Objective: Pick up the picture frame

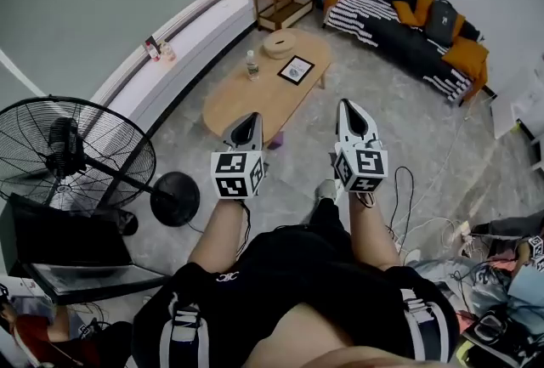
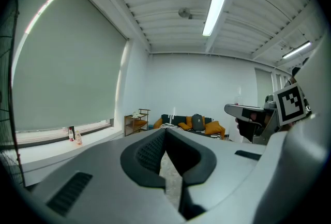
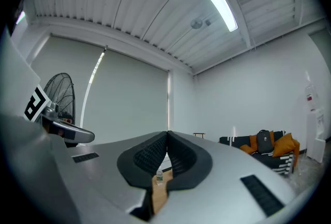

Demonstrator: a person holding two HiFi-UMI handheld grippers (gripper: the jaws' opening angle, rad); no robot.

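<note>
left gripper [image 1: 253,116]: silver, marker cube [image 1: 237,173] | right gripper [image 1: 346,105]: alike | clothes [image 1: 297,266]: black

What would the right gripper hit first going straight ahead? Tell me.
Probably nothing near: the shut right gripper aims above the bottle and wooden table, toward the far wall; depth is unclear.

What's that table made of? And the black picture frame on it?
The long light-brown oval table looks like smooth, matt wood, going by its even tan colour; no grain shows. The square black picture frame has a dark border, maybe painted wood or plastic; too small to tell.
</note>
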